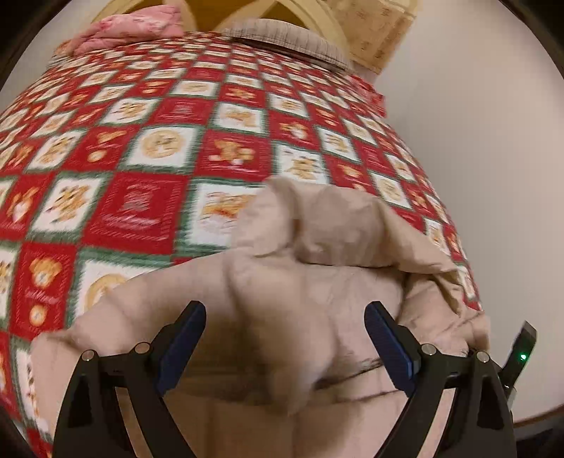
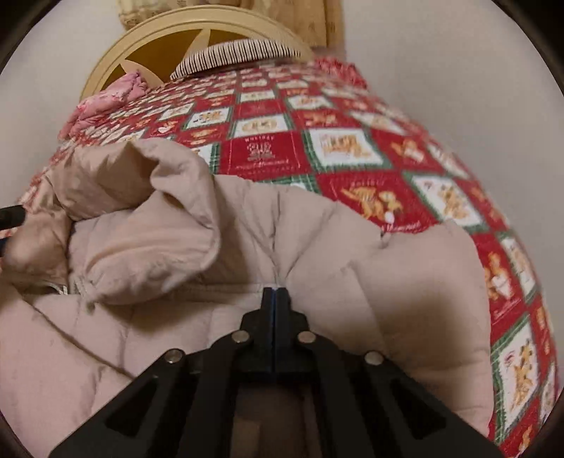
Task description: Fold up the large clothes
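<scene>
A beige padded jacket point(image 1: 317, 282) lies crumpled on the bed, at its near end. My left gripper point(image 1: 285, 310) hovers just above it, its blue-padded jaws standing wide apart with only loose fabric below them. In the right wrist view the jacket point(image 2: 246, 239) fills the lower half, one puffy part folded over at the left. My right gripper point(image 2: 276, 290) is shut, and the fabric's creases draw together at its tips, so it pinches the jacket along a seam. A black tip at the left edge point(image 2: 10, 216) looks like the other gripper.
The bed carries a red, white and green checked quilt point(image 2: 405, 158) with bear prints. A pink folded blanket point(image 1: 130, 28) and a striped pillow point(image 2: 239, 56) lie by the cream headboard point(image 2: 141, 38). White walls point(image 1: 476, 141) close in beside the bed.
</scene>
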Demonstrator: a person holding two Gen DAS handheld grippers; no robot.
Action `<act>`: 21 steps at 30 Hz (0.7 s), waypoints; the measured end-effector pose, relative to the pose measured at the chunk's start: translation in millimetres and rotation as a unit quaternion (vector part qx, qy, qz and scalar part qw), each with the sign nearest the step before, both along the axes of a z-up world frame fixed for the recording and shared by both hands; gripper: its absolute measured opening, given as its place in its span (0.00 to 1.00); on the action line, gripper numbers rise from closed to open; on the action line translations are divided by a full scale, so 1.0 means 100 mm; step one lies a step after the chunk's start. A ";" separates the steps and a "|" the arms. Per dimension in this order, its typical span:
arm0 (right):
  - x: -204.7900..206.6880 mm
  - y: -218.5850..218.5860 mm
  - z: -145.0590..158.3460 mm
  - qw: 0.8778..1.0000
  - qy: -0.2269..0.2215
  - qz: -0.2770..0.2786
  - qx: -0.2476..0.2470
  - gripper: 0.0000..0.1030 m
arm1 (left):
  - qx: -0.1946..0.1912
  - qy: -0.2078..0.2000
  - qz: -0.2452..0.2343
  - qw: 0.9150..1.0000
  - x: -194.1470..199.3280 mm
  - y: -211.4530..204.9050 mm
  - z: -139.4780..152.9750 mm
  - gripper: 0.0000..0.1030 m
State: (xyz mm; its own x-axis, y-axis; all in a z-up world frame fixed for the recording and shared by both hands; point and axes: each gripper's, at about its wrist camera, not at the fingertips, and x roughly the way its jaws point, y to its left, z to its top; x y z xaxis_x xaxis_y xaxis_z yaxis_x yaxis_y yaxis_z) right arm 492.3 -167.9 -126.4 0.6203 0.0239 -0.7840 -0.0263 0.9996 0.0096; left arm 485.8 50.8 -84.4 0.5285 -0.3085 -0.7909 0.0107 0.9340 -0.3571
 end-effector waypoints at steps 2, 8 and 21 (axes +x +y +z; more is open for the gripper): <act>0.00 0.01 0.01 1.000 -0.005 0.001 -0.002 0.00 | 0.000 -0.020 0.020 1.000 -0.03 0.09 0.03 0.89; -0.03 -0.17 0.01 0.997 -0.021 0.003 0.068 0.05 | -0.062 0.006 0.005 0.998 0.16 0.06 -0.15 0.89; 0.45 0.19 1.04 0.980 -0.114 0.023 0.162 0.49 | -0.057 -0.043 -0.005 0.997 -0.12 -0.13 -0.12 0.11</act>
